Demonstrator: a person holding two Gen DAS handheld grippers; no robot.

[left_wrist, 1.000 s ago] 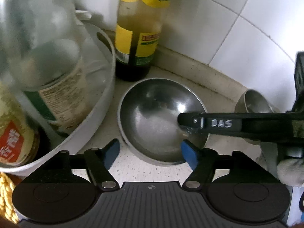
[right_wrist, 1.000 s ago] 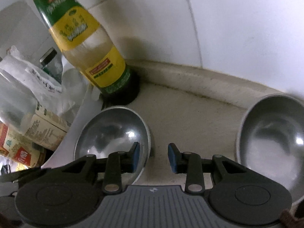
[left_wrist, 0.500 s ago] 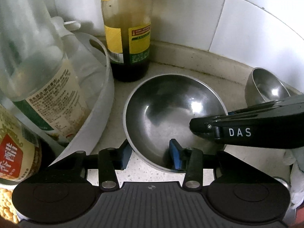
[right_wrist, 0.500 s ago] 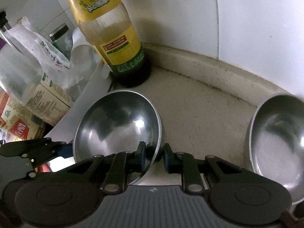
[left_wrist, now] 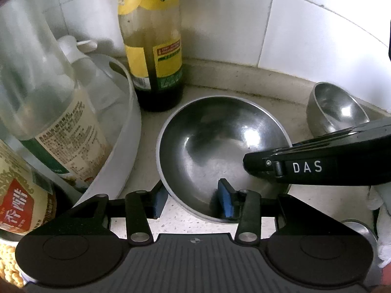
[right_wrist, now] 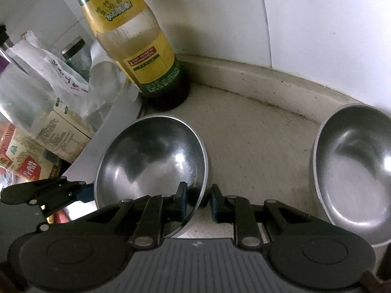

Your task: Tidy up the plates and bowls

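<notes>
A steel bowl point(left_wrist: 220, 141) sits on the speckled counter by the tiled corner. My left gripper point(left_wrist: 193, 202) straddles its near rim, one blue pad inside and one outside, jaws narrowed but with a gap. My right gripper point(right_wrist: 199, 202) is closed on the same bowl point(right_wrist: 149, 158) at its right rim, one pad inside, one outside. In the left wrist view the right gripper's black finger point(left_wrist: 305, 168) reaches over the bowl from the right. A second steel bowl point(right_wrist: 354, 166) lies to the right; it also shows in the left wrist view point(left_wrist: 337, 109).
A tall yellow-labelled bottle point(left_wrist: 151, 48) stands in the corner just behind the bowl. A white basin point(left_wrist: 122, 131) with bottles and jars point(left_wrist: 46, 112) crowds the left. The tiled wall point(right_wrist: 317, 24) and a raised counter lip close off the back.
Both grippers have closed in on the near bowl's rim: the left from wide open to a narrower straddle, the right from open beside it to clamped on the rim.
</notes>
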